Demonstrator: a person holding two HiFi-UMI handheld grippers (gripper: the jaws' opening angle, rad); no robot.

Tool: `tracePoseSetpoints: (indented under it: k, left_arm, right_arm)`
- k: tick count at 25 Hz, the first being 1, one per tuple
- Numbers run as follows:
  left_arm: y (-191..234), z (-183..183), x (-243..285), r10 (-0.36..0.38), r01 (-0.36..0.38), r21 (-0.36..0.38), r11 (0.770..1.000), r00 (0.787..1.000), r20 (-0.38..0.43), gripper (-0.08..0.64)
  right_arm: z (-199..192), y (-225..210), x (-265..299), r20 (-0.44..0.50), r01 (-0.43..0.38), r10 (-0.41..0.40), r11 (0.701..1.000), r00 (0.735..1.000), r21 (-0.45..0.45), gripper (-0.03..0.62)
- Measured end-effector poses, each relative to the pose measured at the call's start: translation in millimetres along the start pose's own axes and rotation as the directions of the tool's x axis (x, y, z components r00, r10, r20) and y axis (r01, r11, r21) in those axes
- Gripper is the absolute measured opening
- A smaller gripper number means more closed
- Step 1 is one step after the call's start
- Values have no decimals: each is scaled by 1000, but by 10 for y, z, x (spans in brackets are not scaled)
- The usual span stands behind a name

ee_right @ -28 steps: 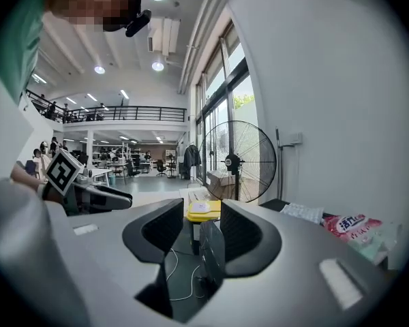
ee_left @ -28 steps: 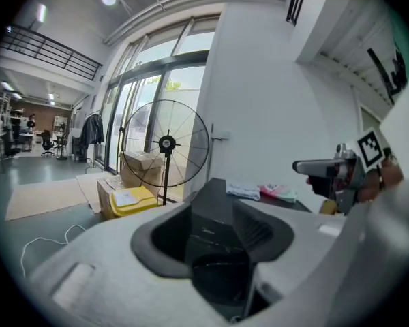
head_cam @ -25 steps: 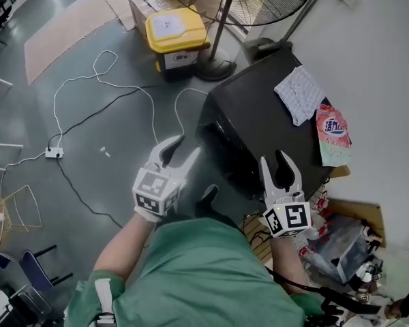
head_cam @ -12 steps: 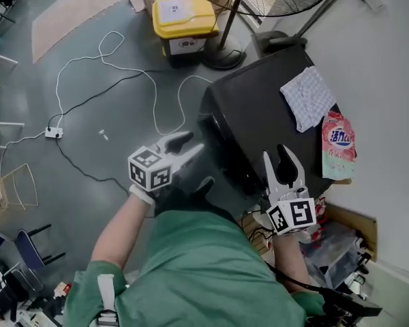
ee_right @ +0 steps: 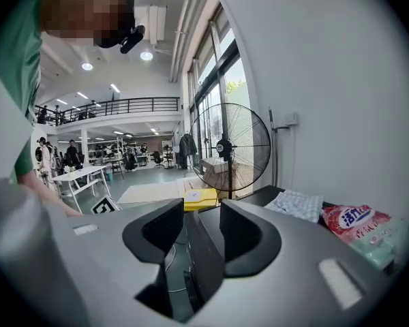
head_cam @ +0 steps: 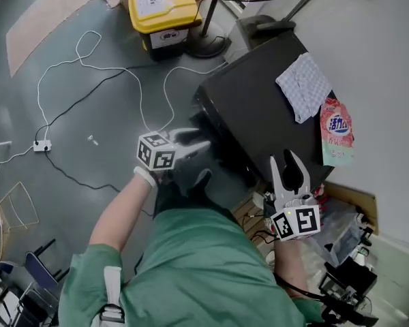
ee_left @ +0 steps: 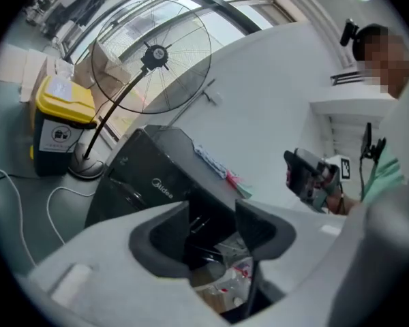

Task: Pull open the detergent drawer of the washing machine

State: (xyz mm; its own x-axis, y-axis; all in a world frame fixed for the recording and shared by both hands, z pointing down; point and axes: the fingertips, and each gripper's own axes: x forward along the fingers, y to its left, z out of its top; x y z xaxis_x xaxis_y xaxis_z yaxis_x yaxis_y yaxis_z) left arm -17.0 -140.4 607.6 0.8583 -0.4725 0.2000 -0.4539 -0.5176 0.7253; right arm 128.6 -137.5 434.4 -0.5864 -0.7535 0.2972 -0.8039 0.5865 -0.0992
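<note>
Since a second earlier the left gripper (head_cam: 200, 140) had dropped and rolled, its marker cube now facing up, and had come close to the front of the washing machine (head_cam: 259, 111). Its jaws had just been opening and stood spread with nothing between them. The machine stood dark against the white wall. What looked like the detergent drawer (ee_left: 127, 185), a recessed strip beside the logo on the upper front, lay shut and untouched in the left gripper view; in the head view it could not be picked out on the dark front. The right gripper (head_cam: 286, 161) hung at the machine's near corner, jaws also spread and pinching nothing. On the machine's top lay a checked cloth (head_cam: 301, 86) and, just beside it, a pink detergent bag (head_cam: 335, 131). Beyond the machine stood a fan's base (head_cam: 206, 43) and a yellow-lidded bin (head_cam: 157, 9), with a white cable (head_cam: 126, 73) looping over the grey floor.
</note>
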Motion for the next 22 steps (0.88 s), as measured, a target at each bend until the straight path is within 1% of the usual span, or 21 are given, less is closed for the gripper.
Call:
tracePoseSetpoints:
  k: [3, 5, 8, 14, 18, 22]
  left_arm:
    - [207, -24, 102, -42, 41, -41, 998, 999, -33, 218]
    - [370, -24, 201, -48, 44, -73, 996, 998, -47, 222]
    - [539, -81, 369, -58, 50, -101, 994, 995, -79, 233]
    - [705, -222, 603, -123, 103, -140, 985, 982, -141, 267]
    - [772, -253, 901, -163, 132, -167, 977, 970, -183, 290]
    - [809, -302, 903, -194, 158, -172, 972, 956, -218, 309]
  right_arm:
    - [-31, -4, -26, -11, 56, -56, 998, 998, 13, 167]
    - [-73, -24, -39, -23, 90, -89, 996, 996, 24, 167]
    - [-130, -33, -74, -38, 133, -131, 990, 991, 41, 167]
    - [-188, -44, -131, -47, 201, -197, 977, 979, 73, 167]
    - [-265, -252, -203, -67, 235, -229, 967, 971, 96, 167]
    - [-327, -162, -243, -77, 267, -260, 958, 962, 104, 167]
